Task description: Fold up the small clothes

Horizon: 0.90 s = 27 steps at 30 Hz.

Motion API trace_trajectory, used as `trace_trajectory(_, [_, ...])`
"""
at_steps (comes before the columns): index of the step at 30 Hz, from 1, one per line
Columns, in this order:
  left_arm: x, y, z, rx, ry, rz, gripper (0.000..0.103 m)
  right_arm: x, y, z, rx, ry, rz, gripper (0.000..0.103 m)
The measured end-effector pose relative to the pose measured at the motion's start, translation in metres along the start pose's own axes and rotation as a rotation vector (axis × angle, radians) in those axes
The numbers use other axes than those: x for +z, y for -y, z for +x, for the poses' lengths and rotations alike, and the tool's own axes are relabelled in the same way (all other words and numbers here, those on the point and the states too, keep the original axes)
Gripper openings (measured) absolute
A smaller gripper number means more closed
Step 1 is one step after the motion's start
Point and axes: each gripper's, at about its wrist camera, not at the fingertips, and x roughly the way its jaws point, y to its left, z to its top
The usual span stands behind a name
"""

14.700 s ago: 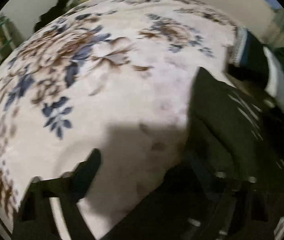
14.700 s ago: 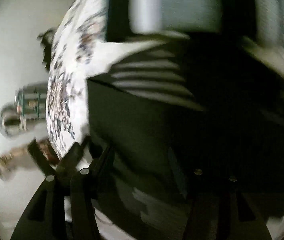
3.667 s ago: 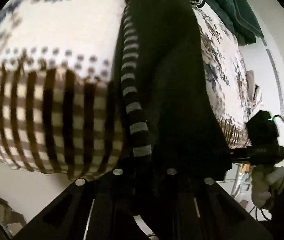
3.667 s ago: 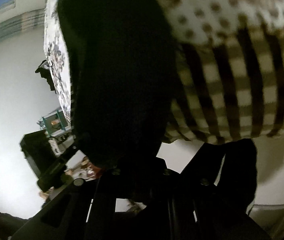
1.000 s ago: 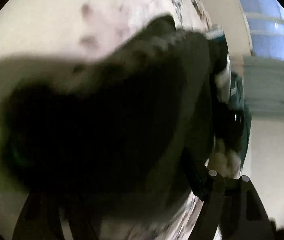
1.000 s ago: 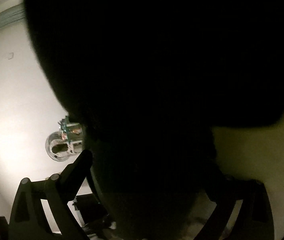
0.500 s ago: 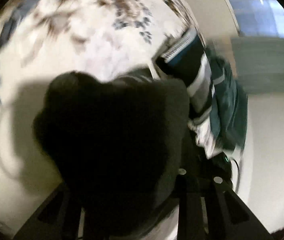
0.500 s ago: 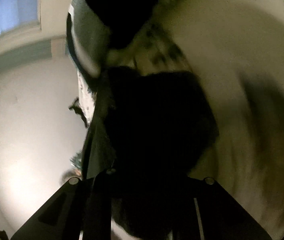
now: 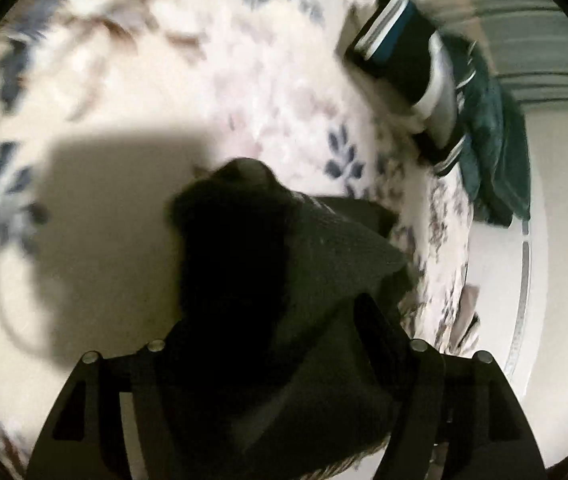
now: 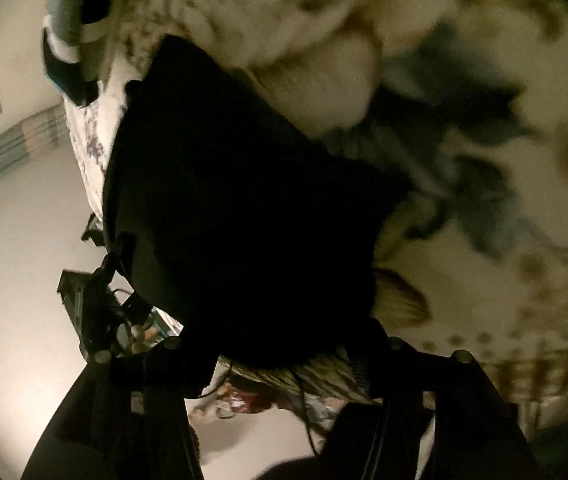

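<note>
The dark garment (image 9: 284, 288) hangs bunched between the jaws of the left gripper (image 9: 280, 344), which are drawn in narrow and clamped on the cloth; a folded wedge of it reaches forward from the jaws over the floral bedspread (image 9: 132, 92), casting a broad shadow to the jaws' left. Ahead and to the right of those jaws, well apart from the held piece, lies a stack of folded clothes (image 9: 412, 64), dark with pale and teal stripes, and a dark green item (image 9: 492, 128) rests just beyond it at the bed's edge.

In the right wrist view the same dark garment (image 10: 236, 208) fills the space just ahead of the right gripper (image 10: 280, 356), whose jaws are likewise narrow and pinched on its near edge. The floral bedspread (image 10: 504, 184) spreads out to the right of these jaws, with its fringed hem near them below.

Judging by the compact, doubled shape, the fold on this piece looks well advanced. What seems left is to lay it flat on the bed, perhaps give it a last fold, and add it to the stack.
</note>
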Motion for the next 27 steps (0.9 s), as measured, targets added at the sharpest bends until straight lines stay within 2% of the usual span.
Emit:
trace_trajectory(3, [-0.026,-0.003,-0.037,0.087,0.101,0.034,0.070,0.016,-0.017,-0.033,-0.054,0.053,-0.030,0.057])
trace_trajectory(5, [-0.042,-0.015,-0.049,0.203,0.147,0.055,0.072,0.024,-0.041,-0.051,-0.080,0.103,-0.110,0.059])
trace_trajectory(7, [-0.057,-0.036,-0.044,0.336,0.158,0.086,0.072,0.043,-0.066,-0.058,-0.117,0.153,-0.203,0.064])
trace_trajectory(9, [-0.067,-0.064,-0.025,0.462,0.124,0.085,0.072,0.073,-0.101,-0.052,-0.157,0.178,-0.305,0.066])
trace_trajectory(10, [-0.071,-0.079,-0.017,0.470,0.106,0.065,0.072,0.094,-0.114,-0.040,-0.174,0.176,-0.378,0.066])
trace_trajectory(12, [-0.073,-0.097,-0.008,0.446,0.105,0.034,0.072,0.116,-0.130,-0.014,-0.204,0.137,-0.439,0.066])
trace_trajectory(13, [-0.073,-0.100,-0.008,0.431,0.119,0.027,0.078,0.129,-0.138,0.009,-0.205,0.106,-0.456,0.066])
trace_trajectory(15, [-0.070,-0.103,-0.004,0.368,0.140,-0.006,0.094,0.146,-0.134,0.025,-0.188,0.062,-0.446,0.066])
trace_trajectory(16, [-0.069,-0.104,-0.002,0.343,0.146,-0.019,0.103,0.150,-0.135,0.028,-0.148,0.046,-0.449,0.065])
trace_trajectory(17, [-0.066,-0.106,0.001,0.340,0.156,-0.040,0.103,0.149,-0.141,0.028,-0.121,0.054,-0.473,0.055])
trace_trajectory(18, [-0.065,-0.106,0.005,0.355,0.161,-0.056,0.103,0.146,-0.148,0.027,-0.131,0.078,-0.502,0.019])
trace_trajectory(21, [-0.063,-0.099,0.014,0.414,0.166,-0.061,0.103,0.135,-0.167,0.010,-0.148,0.173,-0.505,0.016])
trace_trajectory(23, [-0.058,-0.093,0.021,0.452,0.138,-0.059,0.103,0.128,-0.171,-0.008,-0.150,0.237,-0.482,0.014])
trace_trajectory(26, [-0.054,-0.089,0.018,0.441,0.120,-0.081,0.103,0.129,-0.178,-0.021,-0.192,0.325,-0.460,0.012])
trace_trajectory(27, [-0.049,-0.087,0.015,0.418,0.128,-0.095,0.103,0.134,-0.181,-0.017,-0.222,0.319,-0.455,0.012])
